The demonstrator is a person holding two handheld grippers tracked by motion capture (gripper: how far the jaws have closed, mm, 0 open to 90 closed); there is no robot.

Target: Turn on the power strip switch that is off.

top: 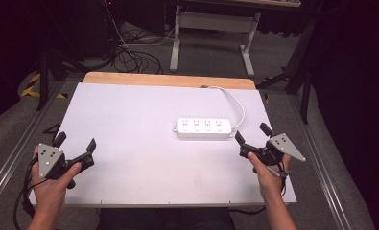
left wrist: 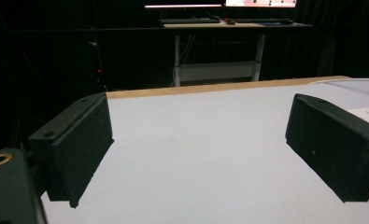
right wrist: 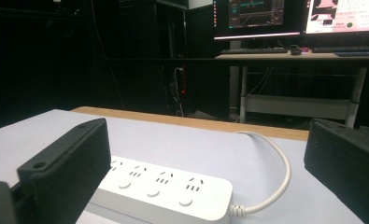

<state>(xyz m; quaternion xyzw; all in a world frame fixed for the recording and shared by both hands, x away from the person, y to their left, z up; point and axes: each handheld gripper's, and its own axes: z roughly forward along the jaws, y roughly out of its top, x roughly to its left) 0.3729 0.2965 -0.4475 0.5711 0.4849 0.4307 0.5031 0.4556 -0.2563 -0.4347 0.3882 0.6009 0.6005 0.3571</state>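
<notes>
White plastic four-socket power strip [top: 204, 128] lies centre-right of frame on white tabletop [top: 129, 177]. Nearest, lower corners: left gripper [top: 75, 143] and right gripper [top: 251, 132], hand-held, jaws spread, empty. White cable [top: 236, 105] curves beyond.

i'm working in what looks like a lab or recording studio: black curtains [top: 355, 72] close in the sides, and the white work table [top: 129, 167] sits inside a metal rail frame [top: 14, 153] on grey carpet. behind it stands a height-adjustable desk [right wrist: 303, 58] carrying lit monitors [right wrist: 257, 16] and a keyboard [right wrist: 245, 50]. loose cables [top: 129, 57] lie on the floor, with yellow-black hazard tape [top: 31, 84] nearby.
</notes>
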